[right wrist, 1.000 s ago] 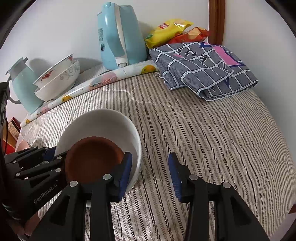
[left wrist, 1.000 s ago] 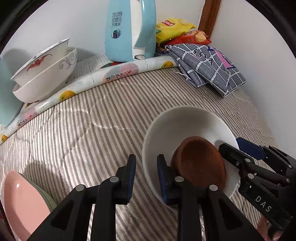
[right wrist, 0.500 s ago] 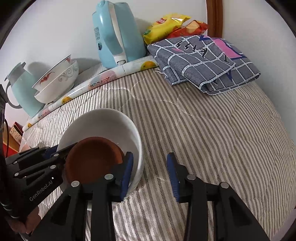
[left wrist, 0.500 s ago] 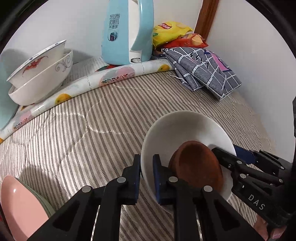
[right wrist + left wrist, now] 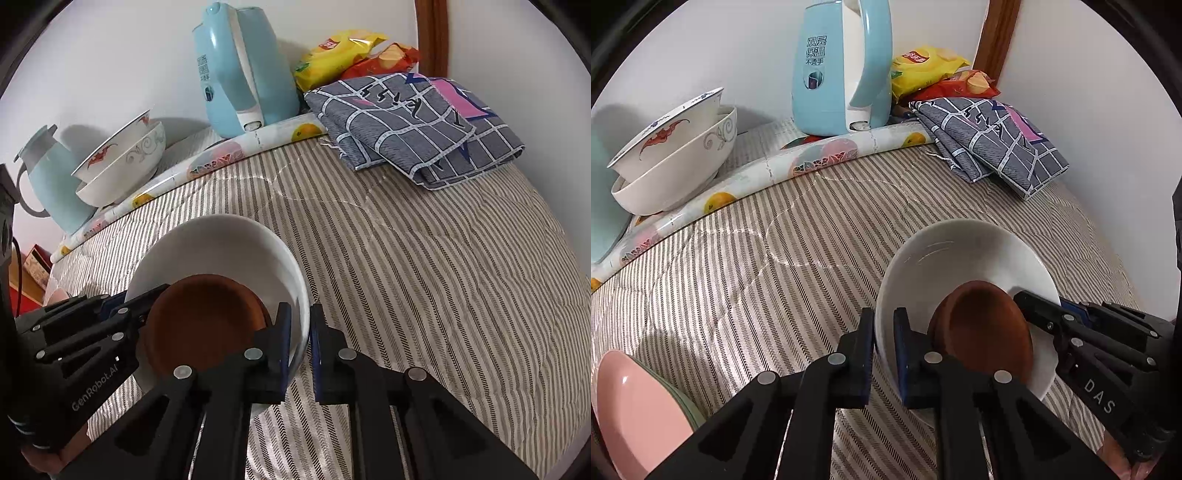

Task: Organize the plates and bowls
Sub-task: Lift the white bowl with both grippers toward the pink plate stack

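A white bowl (image 5: 960, 254) with a small brown dish (image 5: 986, 332) inside it is held over the striped bed cover. My left gripper (image 5: 884, 347) is shut on the bowl's left rim. My right gripper (image 5: 300, 341) is shut on the bowl's right rim (image 5: 301, 314). The bowl (image 5: 221, 251) and brown dish (image 5: 203, 325) also show in the right wrist view. Two patterned bowls (image 5: 676, 158) sit stacked at the back left. Pink and green plates (image 5: 639, 410) lie at the lower left.
A light blue kettle (image 5: 842, 70) stands at the back on a rolled fruit-print mat (image 5: 798, 166). A folded grey checked cloth (image 5: 990, 147) and snack bags (image 5: 931, 70) lie at the back right. A pale blue jug (image 5: 48, 181) stands at the far left.
Both grippers have closed onto the white bowl's rim from opposite sides. The bowl has tilted and risen slightly with the brown dish inside.
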A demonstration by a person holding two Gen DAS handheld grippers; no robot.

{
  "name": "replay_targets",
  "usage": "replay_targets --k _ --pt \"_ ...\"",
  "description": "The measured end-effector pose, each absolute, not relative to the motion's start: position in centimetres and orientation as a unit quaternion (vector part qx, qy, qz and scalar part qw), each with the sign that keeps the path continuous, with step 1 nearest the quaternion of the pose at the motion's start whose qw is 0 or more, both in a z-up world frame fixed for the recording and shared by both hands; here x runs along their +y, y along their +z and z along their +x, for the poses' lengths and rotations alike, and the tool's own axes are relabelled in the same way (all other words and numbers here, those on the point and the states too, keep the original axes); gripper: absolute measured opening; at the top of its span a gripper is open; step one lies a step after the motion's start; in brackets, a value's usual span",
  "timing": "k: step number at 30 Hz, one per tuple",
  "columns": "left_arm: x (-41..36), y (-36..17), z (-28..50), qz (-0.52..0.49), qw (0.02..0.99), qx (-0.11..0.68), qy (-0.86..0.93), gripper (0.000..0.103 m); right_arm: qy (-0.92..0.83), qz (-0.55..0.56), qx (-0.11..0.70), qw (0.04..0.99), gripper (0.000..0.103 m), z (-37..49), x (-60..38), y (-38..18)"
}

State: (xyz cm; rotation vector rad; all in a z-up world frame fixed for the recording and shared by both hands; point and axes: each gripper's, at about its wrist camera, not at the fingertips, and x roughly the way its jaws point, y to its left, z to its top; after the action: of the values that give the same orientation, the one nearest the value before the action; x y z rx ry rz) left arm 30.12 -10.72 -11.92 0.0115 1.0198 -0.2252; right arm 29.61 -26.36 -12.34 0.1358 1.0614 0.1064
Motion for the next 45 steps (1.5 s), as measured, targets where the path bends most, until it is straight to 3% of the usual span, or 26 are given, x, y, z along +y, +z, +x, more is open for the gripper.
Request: replay_targets --k 45 --pt "-4.1 -9.5 23.3 -0.044 0.877 0.470 -0.093 0.008 0.073 0.050 0.492 0.866 0.006 24.2 -20.3 -9.4"
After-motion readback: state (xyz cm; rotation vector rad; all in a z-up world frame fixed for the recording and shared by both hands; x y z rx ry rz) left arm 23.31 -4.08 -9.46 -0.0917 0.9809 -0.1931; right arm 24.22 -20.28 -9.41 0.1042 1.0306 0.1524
